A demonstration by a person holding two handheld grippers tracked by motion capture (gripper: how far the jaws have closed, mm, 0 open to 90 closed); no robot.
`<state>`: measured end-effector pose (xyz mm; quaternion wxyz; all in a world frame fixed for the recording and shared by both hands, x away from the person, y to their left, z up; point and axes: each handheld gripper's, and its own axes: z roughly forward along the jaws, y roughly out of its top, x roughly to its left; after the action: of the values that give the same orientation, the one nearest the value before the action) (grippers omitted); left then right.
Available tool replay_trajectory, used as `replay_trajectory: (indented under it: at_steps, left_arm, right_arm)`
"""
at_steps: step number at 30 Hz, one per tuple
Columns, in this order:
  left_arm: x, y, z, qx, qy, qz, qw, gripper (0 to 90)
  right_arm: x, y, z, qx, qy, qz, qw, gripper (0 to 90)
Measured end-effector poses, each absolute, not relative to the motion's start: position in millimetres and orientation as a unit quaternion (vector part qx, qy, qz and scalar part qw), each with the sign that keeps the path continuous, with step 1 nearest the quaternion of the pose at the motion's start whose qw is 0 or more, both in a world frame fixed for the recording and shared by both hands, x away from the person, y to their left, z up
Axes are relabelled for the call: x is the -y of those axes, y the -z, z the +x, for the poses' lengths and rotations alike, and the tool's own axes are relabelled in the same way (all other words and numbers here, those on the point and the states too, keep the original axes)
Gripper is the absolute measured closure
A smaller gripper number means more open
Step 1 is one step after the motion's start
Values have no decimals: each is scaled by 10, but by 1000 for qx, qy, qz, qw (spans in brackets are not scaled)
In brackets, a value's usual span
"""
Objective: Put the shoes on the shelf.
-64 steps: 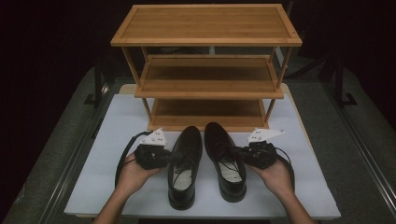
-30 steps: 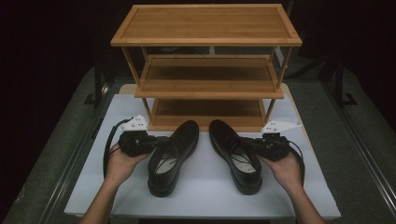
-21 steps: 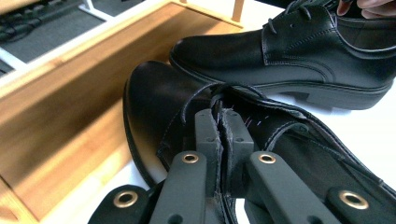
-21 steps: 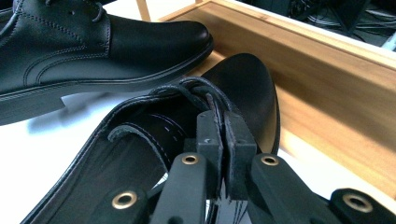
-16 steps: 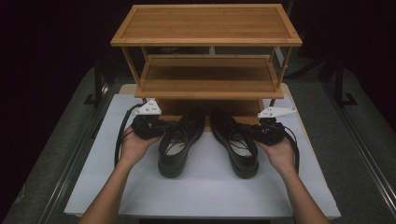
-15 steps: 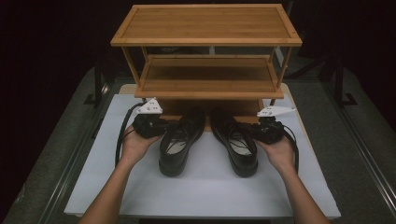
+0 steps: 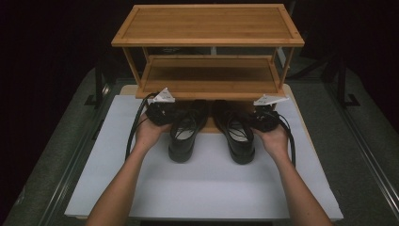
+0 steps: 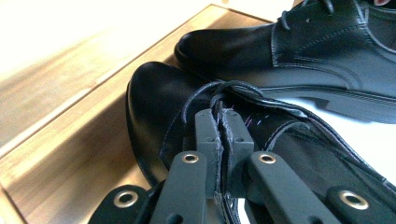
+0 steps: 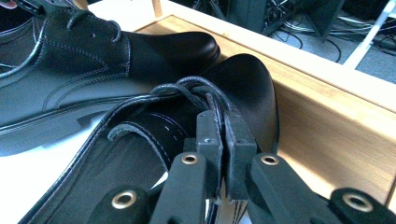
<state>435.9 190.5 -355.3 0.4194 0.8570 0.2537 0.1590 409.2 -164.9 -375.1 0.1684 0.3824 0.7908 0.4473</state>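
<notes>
Black leather: I am pinching it in both tools, each one clamped on the collar of a shoe.
Left tool [image 7: 162, 114]: its jaws are pressed together on the edge of the left shoe [image 7: 184, 134] beside the laces, with only the leather between them.
Right tool [image 7: 263, 120]: I am gripping the right shoe [image 7: 237, 136] the same way, jaws closed on its side edge.
Shoes: they are sitting side by side, toes forward, their toes now lying on the wooden bottom shelf [image 9: 327, 126] while the heels are hanging back over the white worktop [image 7: 207, 188].
Change: two seconds ago both shoes were lying wholly on the worktop, clear of the rack [image 7: 207, 47]; since then I have been sliding them forward together under the middle shelf.
Meaning: I judge the pair is roughly half in, so a further push should seat the heels before I let go.
</notes>
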Motion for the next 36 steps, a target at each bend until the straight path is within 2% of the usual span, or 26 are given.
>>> replay_trajectory:
  at_steps: [9, 22, 25, 32, 36]
  left_arm:
    - [-1914, 3615, 4454, -261, -154, 859, 412, 871]
    - [-1960, 3645, 4365, -250, -134, 864, 415, 852]
    - [-1971, 3635, 4359, -252, -132, 865, 414, 805]
    - [-2132, 3496, 4240, -276, -107, 843, 449, 510]
    - [-2259, 3436, 4054, -280, -102, 844, 446, 384]
  right_arm:
    - [1626, 3812, 4171, -786, -447, 389, 176, 863]
    - [1670, 3865, 4097, -784, -451, 392, 167, 841]
    - [1672, 3853, 4095, -783, -454, 393, 163, 771]
    - [1787, 3719, 3965, -771, -474, 400, 144, 460]
    - [1857, 3642, 3778, -774, -474, 395, 146, 363]
